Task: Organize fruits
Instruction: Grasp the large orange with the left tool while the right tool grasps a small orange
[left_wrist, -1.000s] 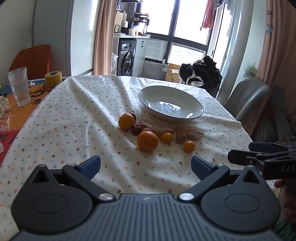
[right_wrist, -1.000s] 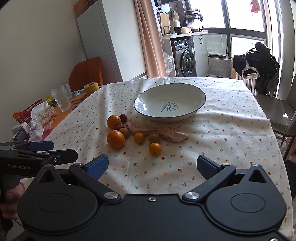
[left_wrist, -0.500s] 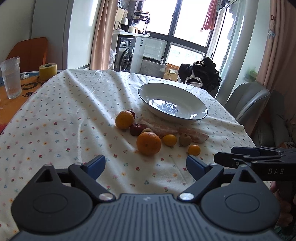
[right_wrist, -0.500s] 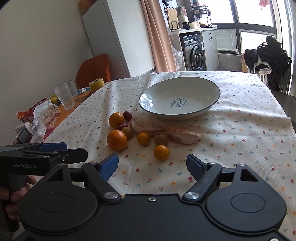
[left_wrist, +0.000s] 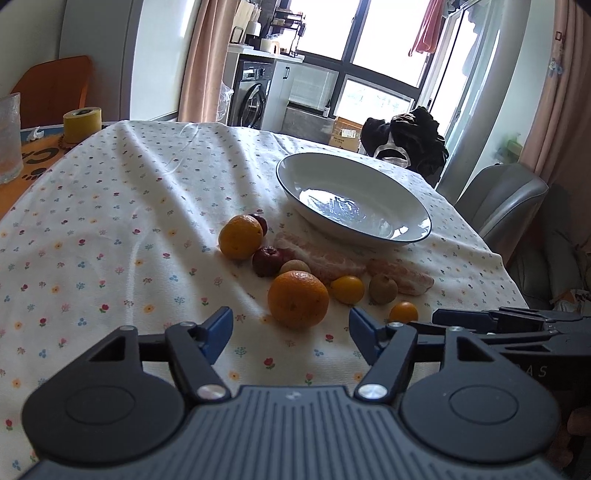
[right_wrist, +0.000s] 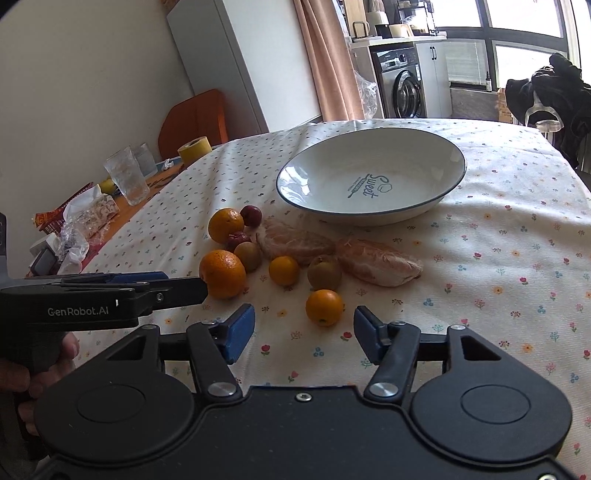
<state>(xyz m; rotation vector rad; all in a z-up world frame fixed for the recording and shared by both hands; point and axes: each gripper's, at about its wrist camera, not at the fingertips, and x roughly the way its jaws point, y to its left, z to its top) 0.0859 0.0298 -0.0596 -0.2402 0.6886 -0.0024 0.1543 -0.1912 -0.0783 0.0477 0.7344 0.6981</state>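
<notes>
My left gripper (left_wrist: 290, 328) hangs low over the tablecloth (left_wrist: 110, 229) with its blue pads spread wide and nothing between them; the large orange (left_wrist: 298, 299) sits just ahead of the gap. My right gripper (right_wrist: 304, 328) is likewise wide open and empty, and the small orange (right_wrist: 324, 307) lies just beyond its pads, nearly centred between them. Past that come a little yellow-orange fruit (right_wrist: 283, 270) and a brownish round fruit (right_wrist: 324, 273), close together, with a second brownish one (right_wrist: 248, 256) beside the large orange. Behind them lie two peeled citrus segments (right_wrist: 295, 242) and (right_wrist: 378, 262), end to end and seemingly touching, though I can't be certain from here. To their left a second big orange (right_wrist: 225, 225) rests against two dark red fruits (right_wrist: 251, 215) and (right_wrist: 238, 240). Farther back, just behind the segments, stands the white plate (right_wrist: 439, 192), holding no fruit. Off the cloth to the far left are a drinking glass (right_wrist: 127, 181) and a yellow tape roll (right_wrist: 194, 148).
</notes>
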